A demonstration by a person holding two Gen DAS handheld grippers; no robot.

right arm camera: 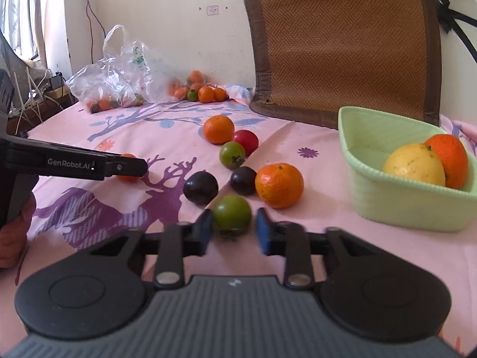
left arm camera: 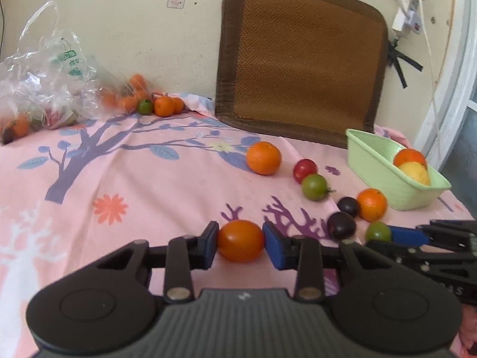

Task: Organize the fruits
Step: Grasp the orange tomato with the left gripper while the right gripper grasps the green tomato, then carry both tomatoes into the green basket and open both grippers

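Gripping an orange tomato [left arm camera: 241,240], the left gripper [left arm camera: 240,242] has both blue pads pressed on it, low over the pink tablecloth [left arm camera: 149,185]. Only the right wrist view shows that tool from the side, with "GenRobot.AI" printed on it. At the far left corner sits a plastic bag [left arm camera: 44,71] with green lettering too blurry to read. Further right, the right gripper [right arm camera: 233,229] straddles a green tomato [right arm camera: 232,213], jaws narrow with small gaps either side. The green basket [right arm camera: 387,208] near the right edge holds a lemon [right arm camera: 414,164] and an orange [right arm camera: 450,158].
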